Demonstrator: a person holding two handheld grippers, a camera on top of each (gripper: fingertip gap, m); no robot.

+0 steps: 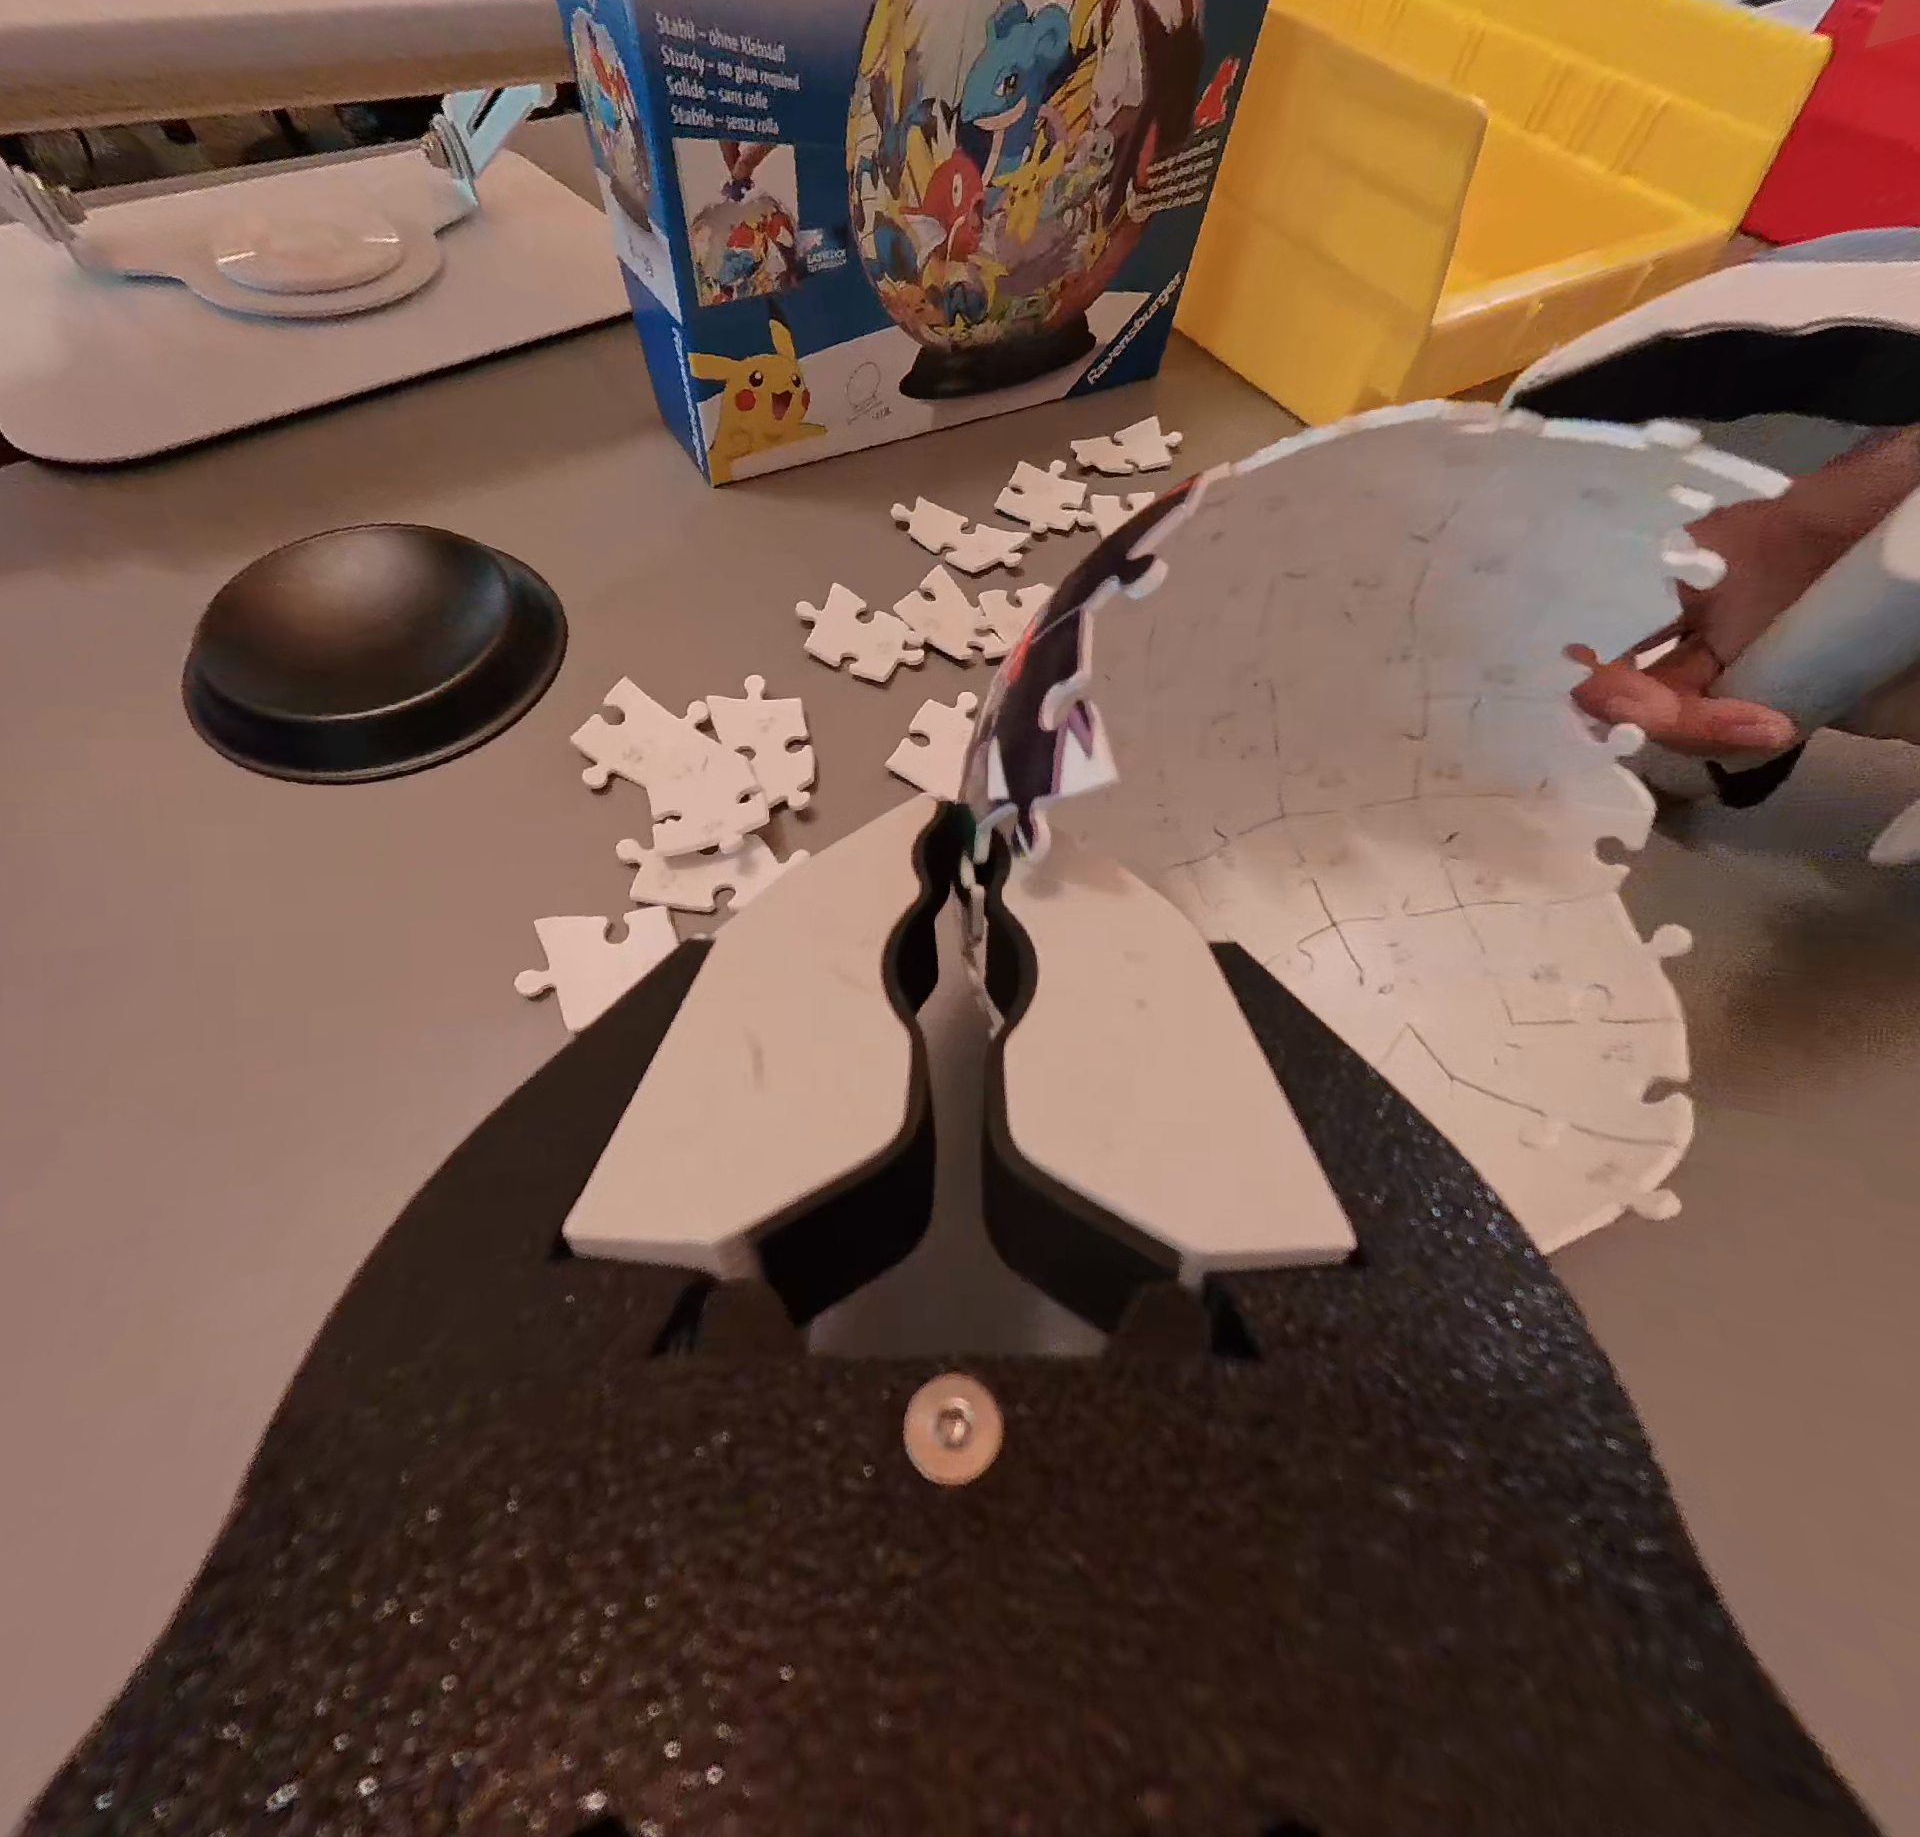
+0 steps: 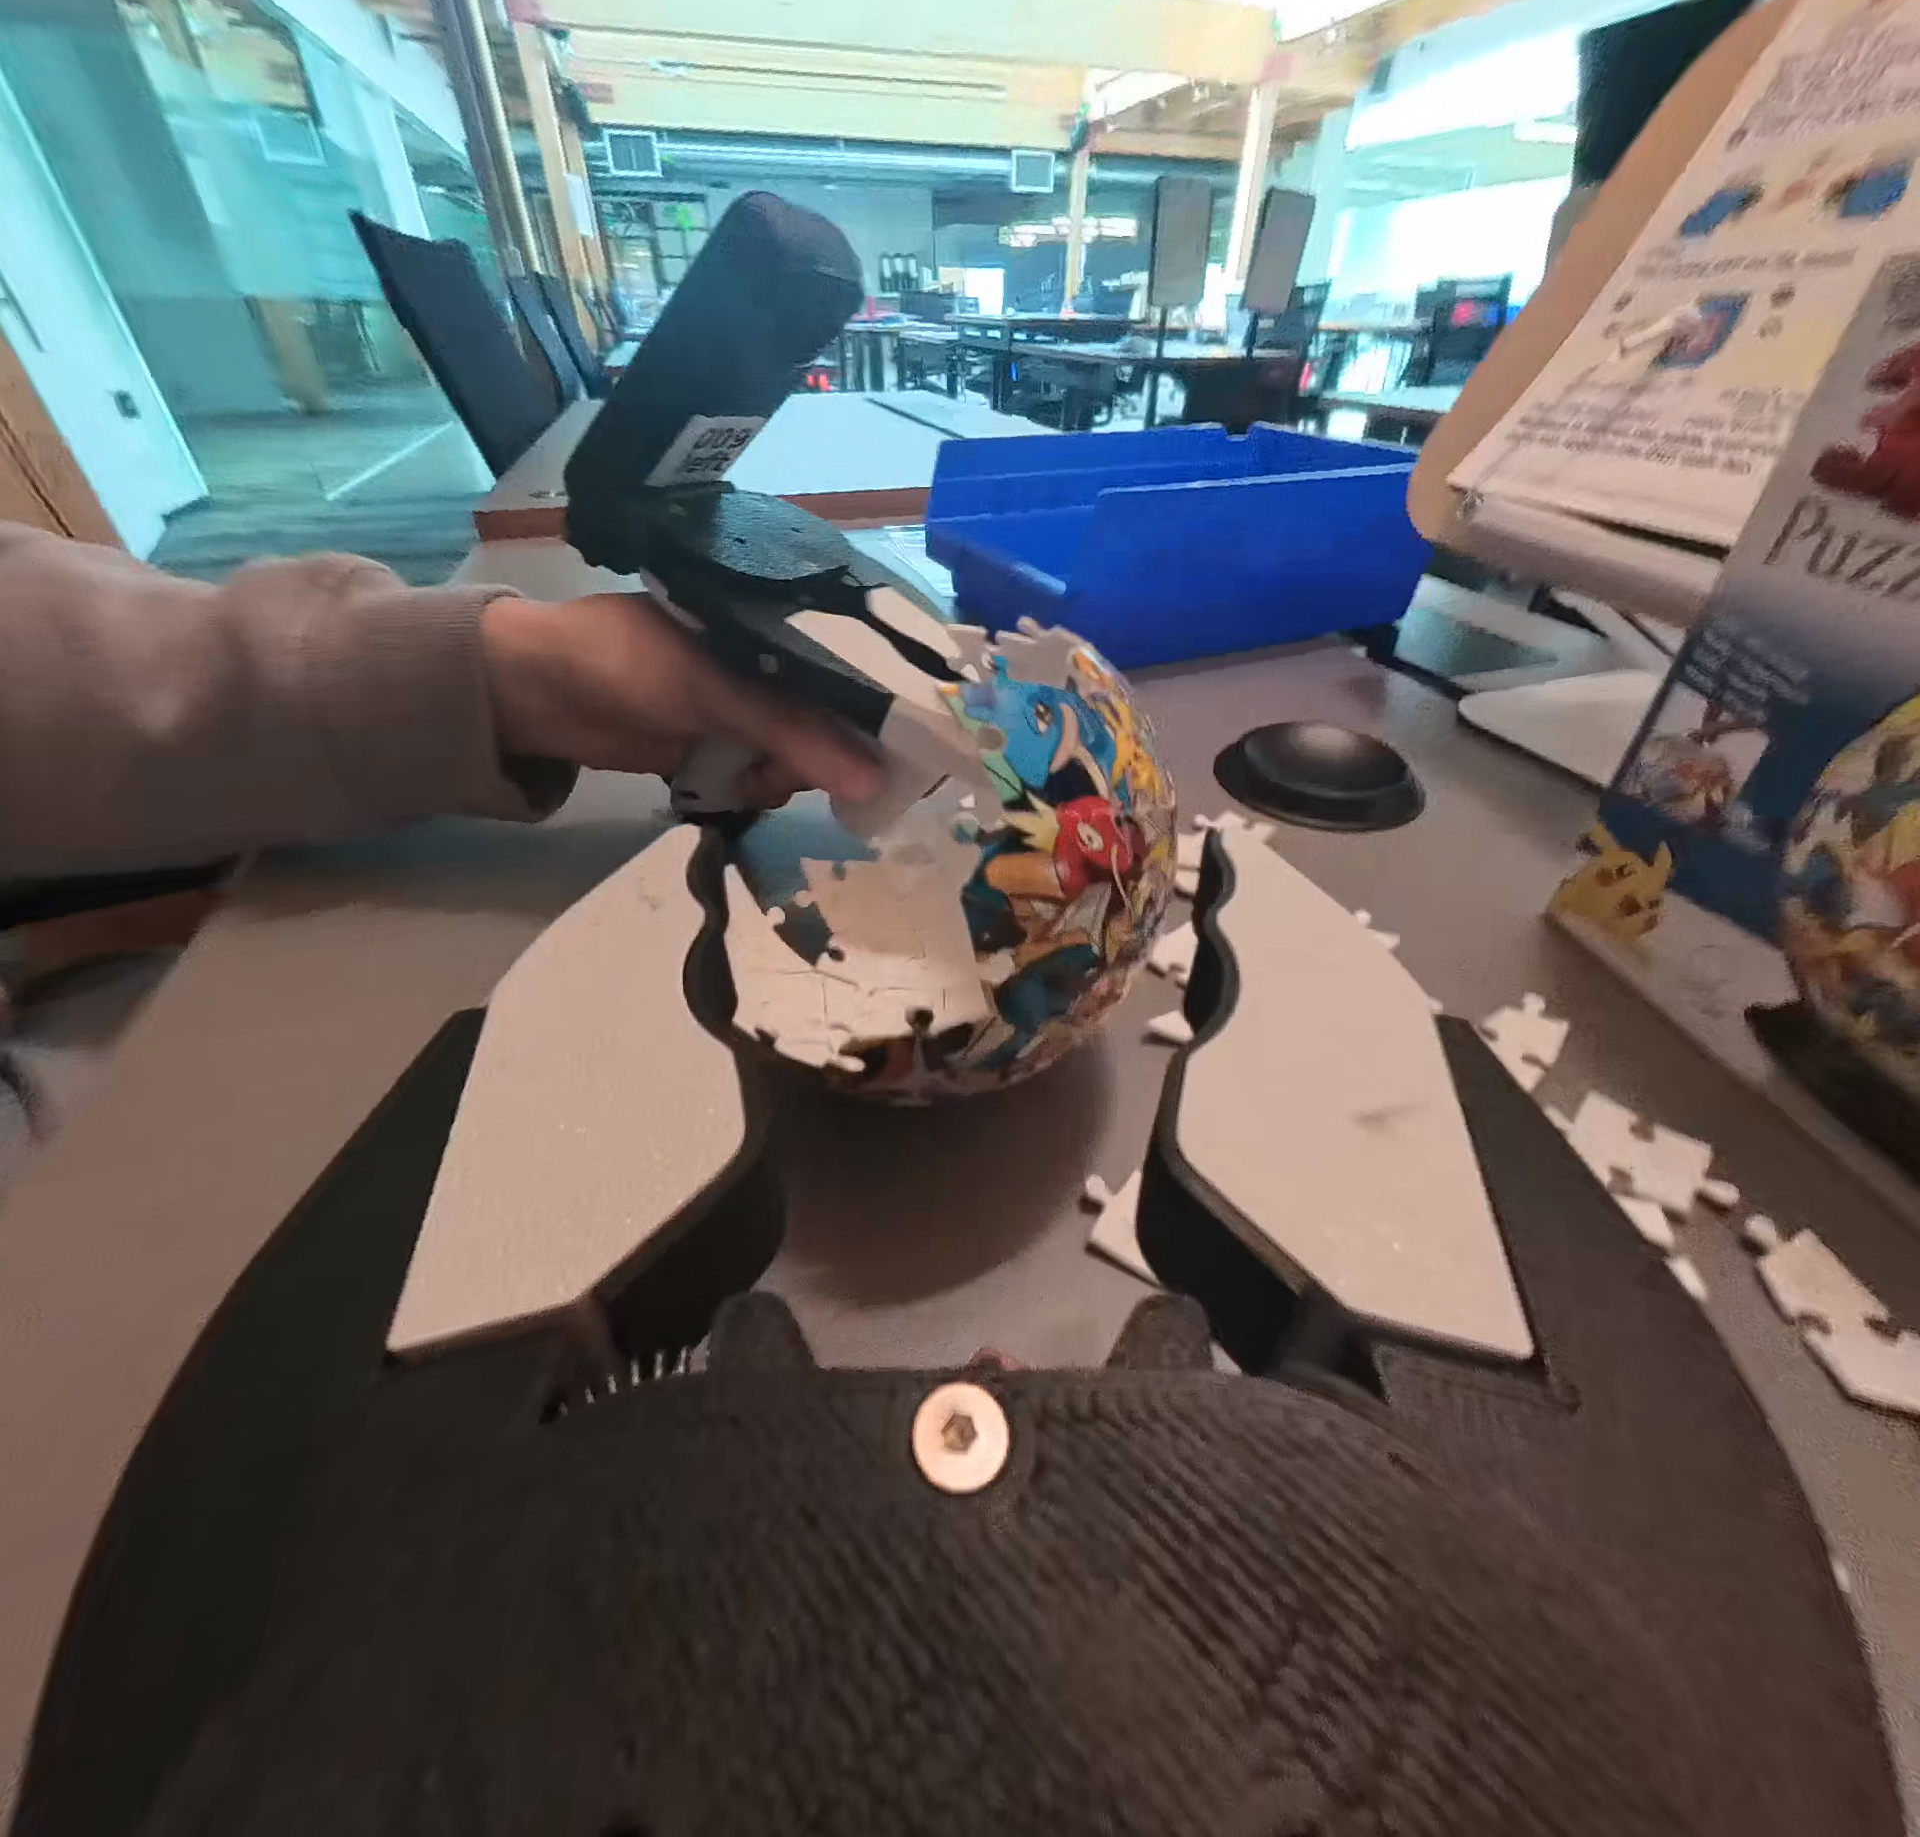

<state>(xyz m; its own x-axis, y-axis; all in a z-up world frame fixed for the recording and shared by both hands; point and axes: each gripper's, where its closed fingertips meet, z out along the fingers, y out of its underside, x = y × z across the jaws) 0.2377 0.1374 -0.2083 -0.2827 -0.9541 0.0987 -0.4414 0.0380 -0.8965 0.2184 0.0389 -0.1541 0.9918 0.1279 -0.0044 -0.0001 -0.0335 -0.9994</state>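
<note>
left gripper point(image 1: 971, 852) clamps puzzle shell point(image 1: 1351, 800) rim; right gripper point(image 2: 951, 914) agape | grey table point(image 1: 312, 956); open-plan office

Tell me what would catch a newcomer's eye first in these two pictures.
The half-built puzzle ball, a bright cartoon shell with a white inside, sits mid-table; the left gripper is pinched shut on its rim. The right gripper is open around it. Loose white pieces lie scattered between a black round stand and the puzzle box.

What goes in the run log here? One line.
left gripper: shut on puzzle ball shell rim | right gripper: open, around shell | loose pieces, black stand on table
</note>
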